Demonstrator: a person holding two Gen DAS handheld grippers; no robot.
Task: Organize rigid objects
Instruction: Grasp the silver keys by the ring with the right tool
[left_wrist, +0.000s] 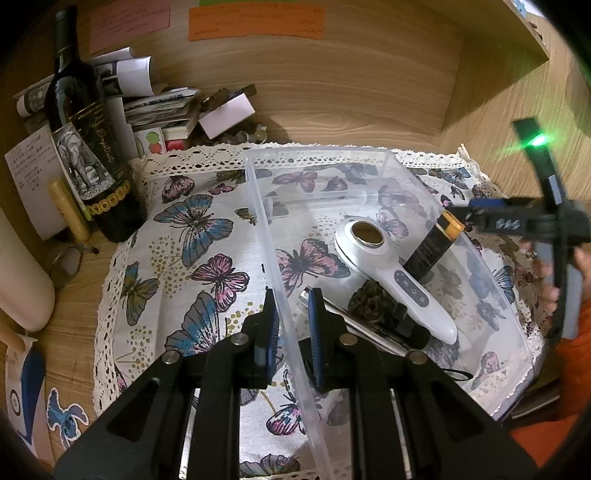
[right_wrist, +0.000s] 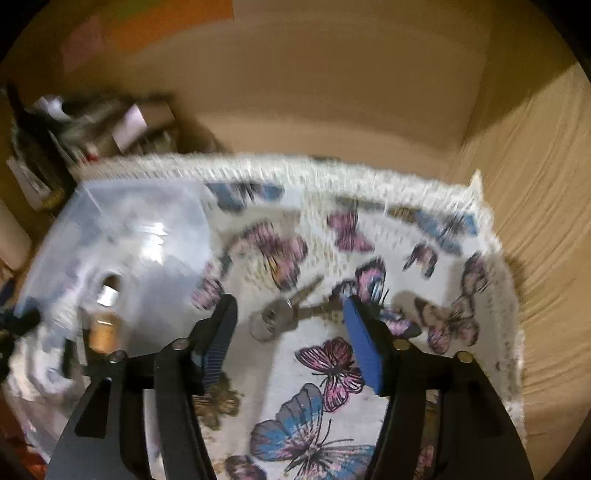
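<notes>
A clear plastic box (left_wrist: 369, 162) stands on a butterfly-print cloth (left_wrist: 192, 236). My left gripper (left_wrist: 293, 314) is shut on the box's left wall, one finger on each side of it. Inside the box lie a white handheld device (left_wrist: 391, 273), a black cylinder with an orange band (left_wrist: 432, 247), a dried brown cone (left_wrist: 369, 302) and a metal clip (left_wrist: 343, 317). In the blurred right wrist view, my right gripper (right_wrist: 291, 310) is open, its fingers spread on either side of a bunch of keys (right_wrist: 284, 314) lying on the cloth (right_wrist: 332, 369) to the right of the box (right_wrist: 129, 229). The right gripper (left_wrist: 476, 214) also shows at the box's right rim.
A dark wine bottle (left_wrist: 85, 147), a yellow tube (left_wrist: 70, 210) and a pile of papers and small boxes (left_wrist: 162, 107) crowd the back left corner. A cream cylinder (left_wrist: 22, 273) lies at the left edge. Wooden walls close the back and the right side.
</notes>
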